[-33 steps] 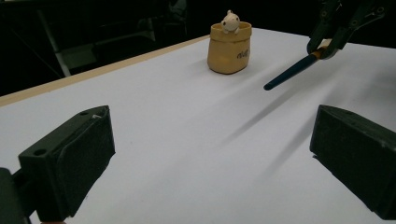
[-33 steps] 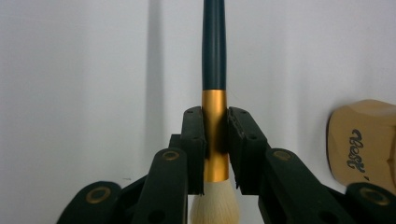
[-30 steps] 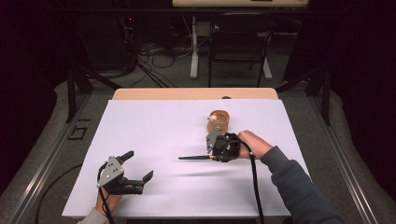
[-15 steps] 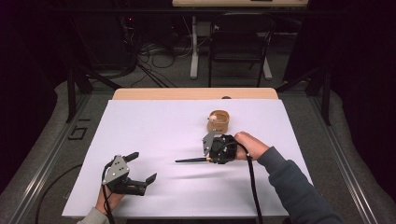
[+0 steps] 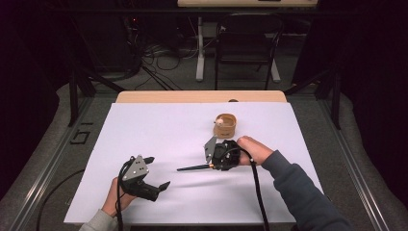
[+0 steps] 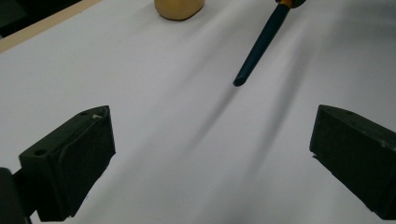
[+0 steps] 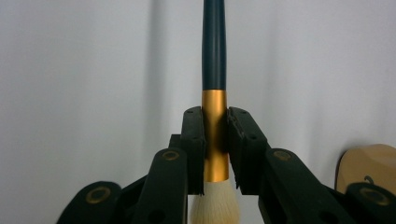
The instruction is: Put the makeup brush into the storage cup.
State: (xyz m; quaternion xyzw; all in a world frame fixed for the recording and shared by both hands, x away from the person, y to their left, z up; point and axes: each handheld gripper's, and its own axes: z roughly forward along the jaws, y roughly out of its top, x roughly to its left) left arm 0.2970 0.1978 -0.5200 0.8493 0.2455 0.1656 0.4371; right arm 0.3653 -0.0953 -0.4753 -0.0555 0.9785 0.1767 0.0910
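A brush with a dark teal handle [image 5: 192, 168], a gold ferrule [image 7: 215, 116] and pale bristles [image 7: 214, 205] is held level just above the white sheet. My right gripper [image 5: 211, 166] is shut on the ferrule, and the handle points left towards my left gripper. In the right gripper view the jaws [image 7: 215, 135] press both sides of the ferrule. My left gripper [image 5: 158, 172] stands open at the lower left with nothing between its fingers. In the left gripper view the handle's tip [image 6: 261, 44] lies ahead of the open jaws [image 6: 210, 154].
A round tan wooden holder [image 5: 225, 123] stands just behind my right gripper, also seen as a tan shape [image 6: 180, 7] and at the edge [image 7: 369, 163]. A white sheet [image 5: 159, 125] covers the table. A wooden edge [image 5: 202, 96] runs along the back.
My left gripper has moved right, towards the brush's handle tip. The right gripper with the brush has barely shifted.
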